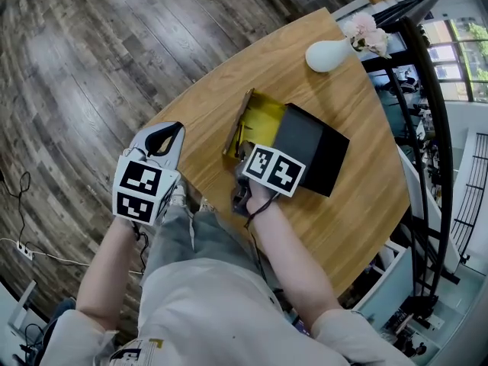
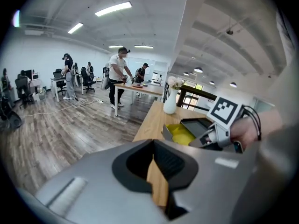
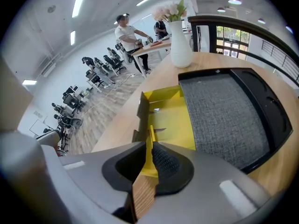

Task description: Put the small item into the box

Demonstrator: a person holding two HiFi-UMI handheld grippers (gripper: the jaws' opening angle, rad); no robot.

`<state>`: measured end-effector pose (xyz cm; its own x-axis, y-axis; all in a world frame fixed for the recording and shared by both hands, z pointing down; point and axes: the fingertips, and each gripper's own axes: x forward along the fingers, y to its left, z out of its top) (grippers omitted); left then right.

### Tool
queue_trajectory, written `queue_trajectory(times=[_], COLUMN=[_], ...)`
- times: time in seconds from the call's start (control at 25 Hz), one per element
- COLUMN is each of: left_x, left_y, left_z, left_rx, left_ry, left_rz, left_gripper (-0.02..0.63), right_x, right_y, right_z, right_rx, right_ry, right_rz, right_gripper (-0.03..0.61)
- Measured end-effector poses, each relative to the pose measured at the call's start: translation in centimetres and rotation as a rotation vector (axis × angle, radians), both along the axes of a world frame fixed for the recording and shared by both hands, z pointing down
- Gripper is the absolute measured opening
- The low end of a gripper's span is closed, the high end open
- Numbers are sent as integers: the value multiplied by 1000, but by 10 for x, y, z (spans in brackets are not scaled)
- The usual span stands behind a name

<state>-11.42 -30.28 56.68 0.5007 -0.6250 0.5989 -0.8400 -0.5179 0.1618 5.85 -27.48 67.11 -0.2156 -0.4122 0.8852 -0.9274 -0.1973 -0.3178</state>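
An open box [image 1: 268, 117] with a yellow inside lies on the round wooden table [image 1: 229, 82]; its black lid [image 1: 314, 149] is folded back to the right. In the right gripper view the lid's grey lining [image 3: 224, 120] fills the right side. My right gripper [image 1: 242, 160] is at the box's near edge, and a thin yellow flap [image 3: 151, 132] runs edge-on into its closed jaws [image 3: 150, 148]. A small pale spot [image 3: 155, 109] shows on the yellow floor; I cannot tell what it is. My left gripper [image 1: 166, 137] hangs off the table's left edge, shut and empty [image 2: 154, 161].
A white vase [image 1: 328, 54] with pink flowers stands at the table's far side, beyond the box. A black railing [image 1: 427, 128] curves round the right. Dark wood floor lies left of the table. Far off, people [image 2: 117, 73] stand at desks with office chairs.
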Motion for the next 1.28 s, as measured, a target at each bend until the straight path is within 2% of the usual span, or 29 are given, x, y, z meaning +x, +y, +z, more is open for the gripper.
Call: queue_trajectory(times=[0.12, 0.2, 0.52, 0.68, 1.0, 1.16, 1.28], left_x=[-6, -7, -10, -13, 4, 14, 19], left_y=[-1, 0, 4, 9, 37, 52, 70], left_z=[-16, -29, -96, -142, -229, -276, -309], left_rx=[21, 34, 137, 215, 378, 485, 562], left_ry=[2, 8, 1, 1, 13, 25, 35], left_rz=[-27, -38, -64, -80, -63, -51, -45], left_gripper=[2, 2, 2, 3, 3, 2, 2], right_x=[1, 3, 19, 27, 38, 39, 39], right_y=[-2, -4, -11, -12, 10, 30, 49], right_z=[-21, -39, -127, -186, -301, -350, -382], right_rx=[68, 127, 404, 562, 820, 914, 964], right_ry=[17, 42, 165, 236, 293, 321, 302], right_rz=[-29, -57, -150, -183, -193, -215, -225], right_gripper=[33, 1, 0, 0, 0, 0, 0])
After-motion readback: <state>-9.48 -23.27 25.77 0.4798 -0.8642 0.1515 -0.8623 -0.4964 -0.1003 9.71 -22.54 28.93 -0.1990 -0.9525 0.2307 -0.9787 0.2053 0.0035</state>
